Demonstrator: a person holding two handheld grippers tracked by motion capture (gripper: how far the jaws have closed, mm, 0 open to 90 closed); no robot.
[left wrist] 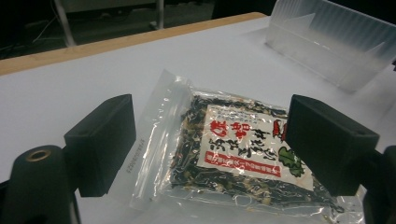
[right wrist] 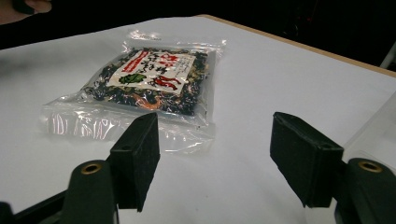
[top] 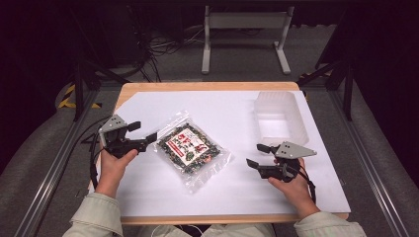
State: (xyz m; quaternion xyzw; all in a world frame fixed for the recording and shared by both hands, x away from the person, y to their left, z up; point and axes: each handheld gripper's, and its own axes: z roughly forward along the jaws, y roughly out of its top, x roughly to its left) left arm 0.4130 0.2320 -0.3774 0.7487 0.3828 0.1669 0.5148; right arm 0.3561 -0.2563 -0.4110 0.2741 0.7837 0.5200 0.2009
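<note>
Two hands come in from the bottom of the high view, and each one holds a gripper. The left gripper (top: 142, 131) has its jaws spread wide apart and holds nothing. Its tips are just beside the left end of a clear bag (top: 191, 149). In the left gripper view the bag (left wrist: 233, 149) shows between the two black jaws. The right gripper (top: 258, 154) also has its jaws spread apart with nothing in them. It points left at the bag from a little way off.

The bag lies flat in the middle of the white sheet (top: 232, 187) on the table (top: 148, 88). Its long side runs on a slant, from far left to near right. It is full of small dark bits and has a white and red label on top.

A see-through plastic box (top: 280, 118) sits at the far right, well apart from the bag. Nothing can be seen inside it. Nothing lies between the grippers and the bag.
</note>
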